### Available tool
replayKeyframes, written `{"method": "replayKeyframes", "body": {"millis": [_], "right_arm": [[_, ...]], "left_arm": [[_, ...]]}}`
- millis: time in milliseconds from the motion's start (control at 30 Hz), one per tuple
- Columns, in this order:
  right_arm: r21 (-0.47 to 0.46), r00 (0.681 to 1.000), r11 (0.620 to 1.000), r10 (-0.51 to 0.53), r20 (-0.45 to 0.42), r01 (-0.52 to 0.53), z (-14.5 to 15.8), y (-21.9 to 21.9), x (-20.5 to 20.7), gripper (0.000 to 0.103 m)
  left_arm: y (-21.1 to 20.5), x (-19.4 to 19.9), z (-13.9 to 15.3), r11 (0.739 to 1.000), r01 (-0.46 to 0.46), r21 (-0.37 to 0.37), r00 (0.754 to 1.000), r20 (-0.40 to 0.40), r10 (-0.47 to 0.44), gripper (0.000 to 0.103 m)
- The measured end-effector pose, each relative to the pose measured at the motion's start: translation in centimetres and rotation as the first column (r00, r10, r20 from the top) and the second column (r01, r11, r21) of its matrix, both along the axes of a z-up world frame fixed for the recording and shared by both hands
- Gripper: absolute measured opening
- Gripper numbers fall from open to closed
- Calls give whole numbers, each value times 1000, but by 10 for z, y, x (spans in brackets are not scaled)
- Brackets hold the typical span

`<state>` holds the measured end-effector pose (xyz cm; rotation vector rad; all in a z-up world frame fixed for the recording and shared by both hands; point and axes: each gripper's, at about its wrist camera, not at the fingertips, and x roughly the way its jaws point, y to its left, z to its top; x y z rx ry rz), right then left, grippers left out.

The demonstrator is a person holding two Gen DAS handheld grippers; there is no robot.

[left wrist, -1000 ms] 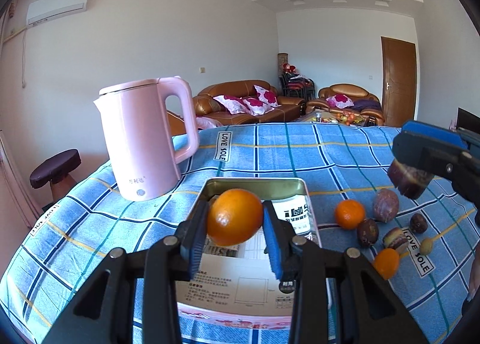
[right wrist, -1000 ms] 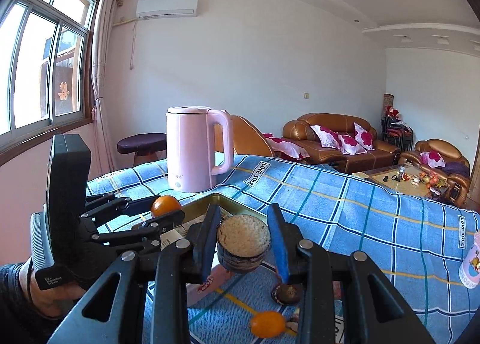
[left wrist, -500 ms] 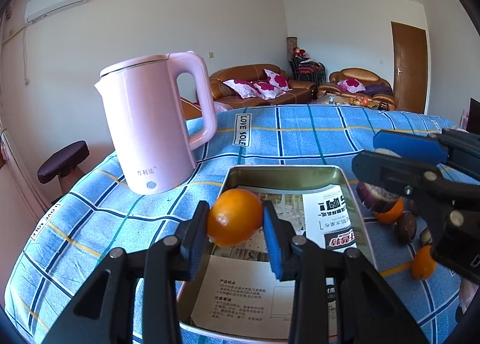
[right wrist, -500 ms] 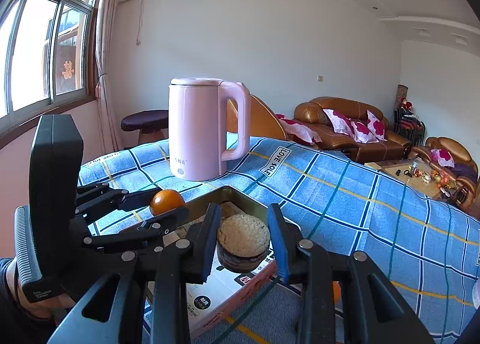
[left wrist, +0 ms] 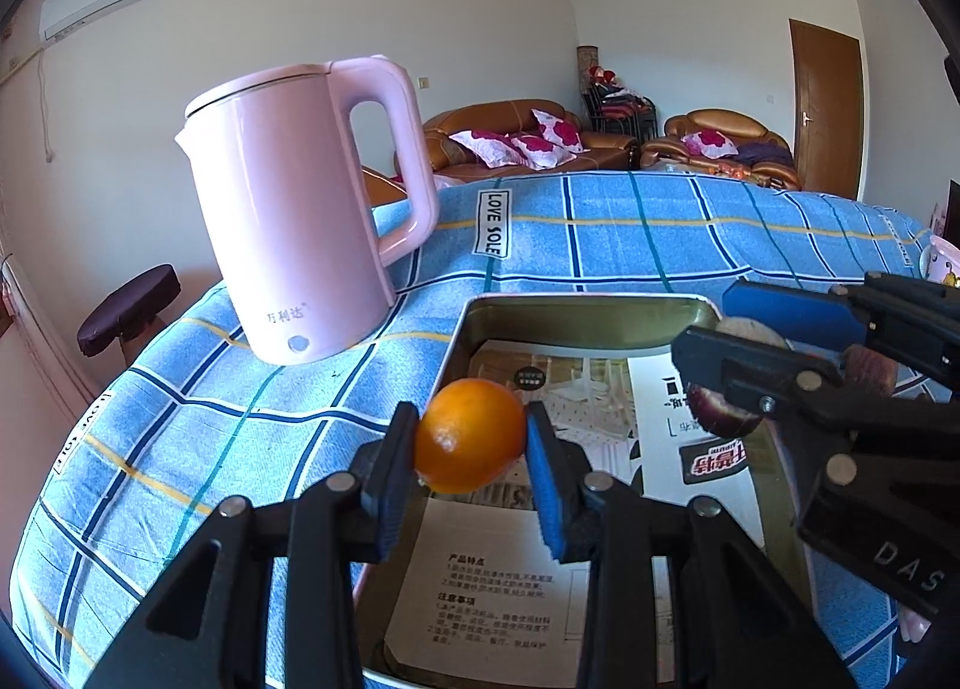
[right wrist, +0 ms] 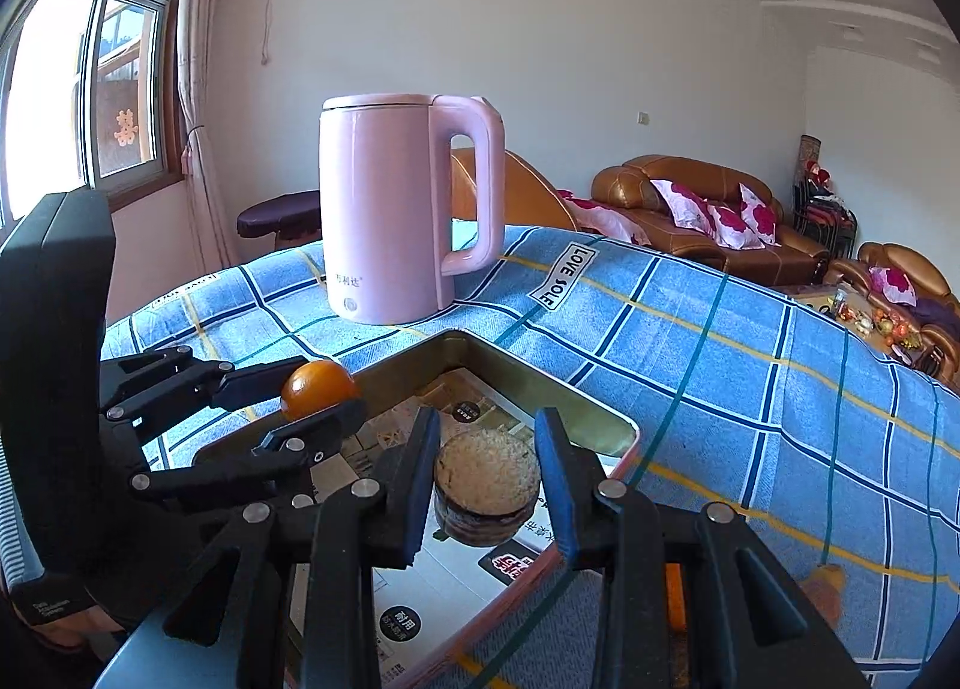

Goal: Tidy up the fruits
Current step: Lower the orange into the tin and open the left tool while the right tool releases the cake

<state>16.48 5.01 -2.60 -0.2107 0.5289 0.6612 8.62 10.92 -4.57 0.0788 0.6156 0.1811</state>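
Left wrist view: the orange [left wrist: 470, 435] sits clamped between the pads of the left gripper [left wrist: 471, 470], held above the near part of the tin tray [left wrist: 585, 309], whose floor is lined with printed paper [left wrist: 498, 599]. The right gripper [right wrist: 486, 479] is closed on a halved dark fruit [right wrist: 486, 485], cut face up, also above the tray. Judging by this, both fruits are at the drop-off step; next each needs lowering until it rests on the paper, then the jaws part, one fruit clear of the other. Compared with a second ago, both grippers have come forward and down over the tray, and the pink kettle [left wrist: 300, 209] on the blue checked cloth [left wrist: 600, 233] looms nearer.
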Motion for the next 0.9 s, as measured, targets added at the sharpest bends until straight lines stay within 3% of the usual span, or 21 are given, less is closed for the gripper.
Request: {"method": "replayKeyframes", "body": {"millis": [433, 900], "right_arm": [[-20, 999, 1000, -4, -36, 3, -9, 8, 8, 35], [-59, 999, 997, -45, -30, 44, -20, 10, 10, 35]], "left_arm": [[-1, 10, -5, 1000, 10, 1, 998, -55, -10, 38], [-5, 10, -6, 1000, 1, 28, 998, -58, 1, 37]]}}
